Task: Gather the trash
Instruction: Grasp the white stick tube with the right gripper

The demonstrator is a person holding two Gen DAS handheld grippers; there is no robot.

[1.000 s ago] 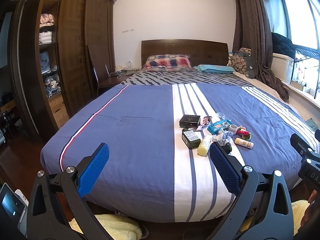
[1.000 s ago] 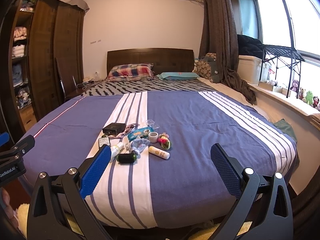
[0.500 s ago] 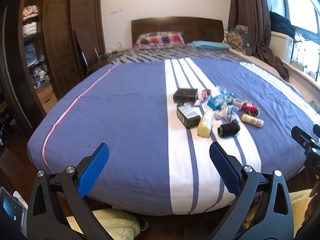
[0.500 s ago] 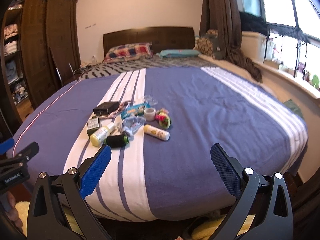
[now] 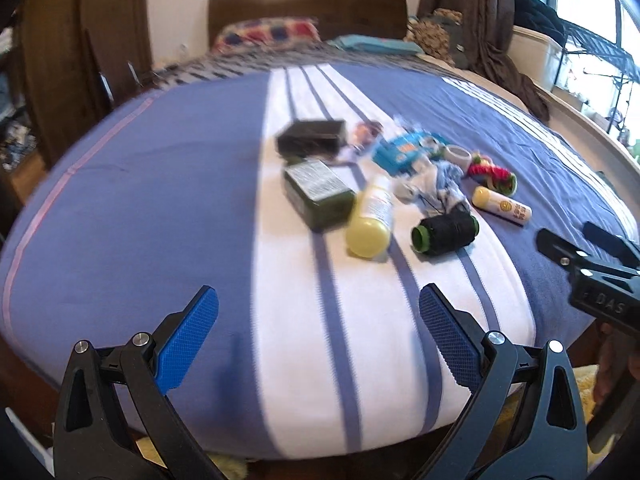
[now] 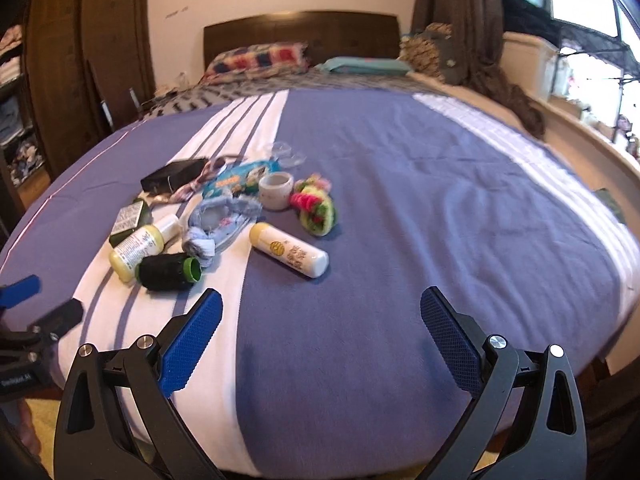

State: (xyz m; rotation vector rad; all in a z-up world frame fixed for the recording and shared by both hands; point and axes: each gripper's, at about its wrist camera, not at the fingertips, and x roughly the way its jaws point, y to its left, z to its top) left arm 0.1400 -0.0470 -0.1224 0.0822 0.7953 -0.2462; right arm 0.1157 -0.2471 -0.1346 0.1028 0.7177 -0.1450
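Note:
A cluster of small items lies on the blue and white striped bedspread: a black box, a dark green box, a yellow bottle, a black spool with green ends, a white and yellow tube, a blue wrapper, a crumpled blue-white scrap, a white tape roll and a pink-green scrunchie. My left gripper is open and empty over the bed's near edge. My right gripper is open and empty, short of the tube.
A dark wardrobe stands to the left and a wooden headboard with pillows at the far end. Curtains and a window ledge run along the right. A yellow rug lies on the floor below.
Both grippers have moved forward and tilted down toward the bed; the cluster of items now looks closer and larger. Both stay open.

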